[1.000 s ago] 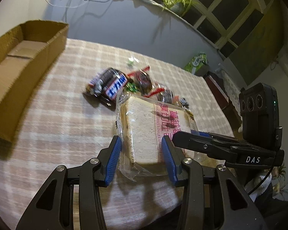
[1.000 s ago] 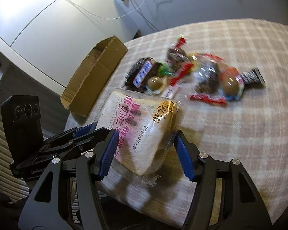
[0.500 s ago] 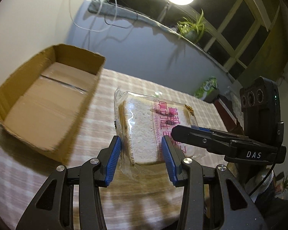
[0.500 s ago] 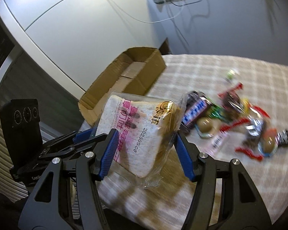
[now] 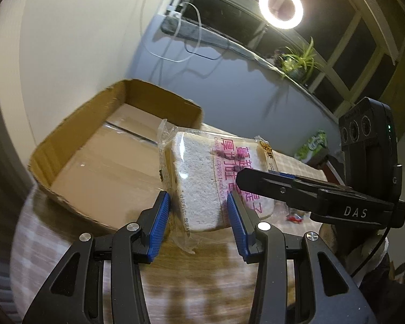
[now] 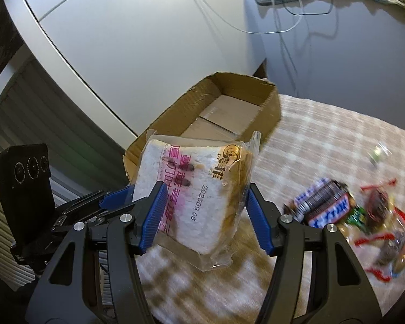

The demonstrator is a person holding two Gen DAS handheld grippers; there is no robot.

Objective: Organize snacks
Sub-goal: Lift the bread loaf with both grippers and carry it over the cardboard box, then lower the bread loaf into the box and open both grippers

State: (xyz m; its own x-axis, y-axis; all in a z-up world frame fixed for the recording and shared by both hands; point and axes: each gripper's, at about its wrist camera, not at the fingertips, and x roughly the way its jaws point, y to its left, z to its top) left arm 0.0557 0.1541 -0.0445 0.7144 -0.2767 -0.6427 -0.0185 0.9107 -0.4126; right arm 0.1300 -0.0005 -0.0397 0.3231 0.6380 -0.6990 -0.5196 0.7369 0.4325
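Both hand-held grippers, left [image 5: 198,220] and right [image 6: 203,214], clamp the clear-wrapped white bread slice pack [image 5: 216,178] aloft; the open brown cardboard box [image 5: 116,145] lies just ahead-left. Judged best: lower level over the box floor, releasing both together.

Bread packet [image 6: 194,197] between both claws, box [image 6: 229,113] behind it, snack pile [image 6: 364,216] to the right
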